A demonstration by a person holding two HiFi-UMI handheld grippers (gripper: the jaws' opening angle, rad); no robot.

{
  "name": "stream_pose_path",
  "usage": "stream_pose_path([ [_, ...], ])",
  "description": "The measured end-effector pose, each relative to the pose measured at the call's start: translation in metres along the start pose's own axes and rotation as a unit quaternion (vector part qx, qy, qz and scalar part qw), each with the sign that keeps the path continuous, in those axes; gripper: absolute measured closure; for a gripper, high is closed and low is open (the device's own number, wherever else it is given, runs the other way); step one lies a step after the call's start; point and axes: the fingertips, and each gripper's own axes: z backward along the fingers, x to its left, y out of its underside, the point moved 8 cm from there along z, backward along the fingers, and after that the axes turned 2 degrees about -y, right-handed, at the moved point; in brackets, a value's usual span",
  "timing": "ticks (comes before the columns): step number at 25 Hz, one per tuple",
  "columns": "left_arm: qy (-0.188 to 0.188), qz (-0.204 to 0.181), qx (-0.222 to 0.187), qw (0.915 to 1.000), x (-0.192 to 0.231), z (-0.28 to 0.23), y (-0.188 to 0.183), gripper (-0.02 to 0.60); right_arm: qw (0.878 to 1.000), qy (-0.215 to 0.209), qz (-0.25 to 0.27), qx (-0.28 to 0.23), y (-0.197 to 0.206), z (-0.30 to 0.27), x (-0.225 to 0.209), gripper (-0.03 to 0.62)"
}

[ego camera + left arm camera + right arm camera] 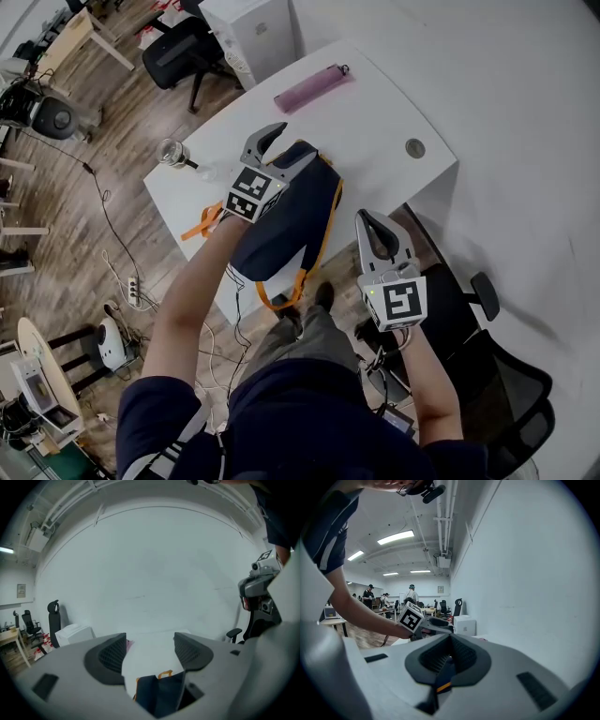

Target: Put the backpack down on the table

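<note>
Backpack [281,225] sits on the desk [375,103] under my open left tool [291,146], partly overhanging the edge. Right tool [370,225] closed, just beside it. Looks nearly done

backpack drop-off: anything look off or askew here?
Yes. The backpack lies skewed at the table near edge. Its lower end seems to overhang, and an orange strap loop dangles off toward the floor. It might slide off.

Head view: from your head, steeply down on table [375,103]. Gripper views: close behind jaws, near level. All share backpack [292,223].
</note>
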Motion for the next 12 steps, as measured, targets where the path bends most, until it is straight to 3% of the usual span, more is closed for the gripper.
stream_pose_path([
  [12,-0.019,-0.004,-0.085,0.9962,-0.024,0.08,-0.057,0.456,1.0,-0.005,0.012,-0.026,-0.019,0.009,0.014,0.594],
])
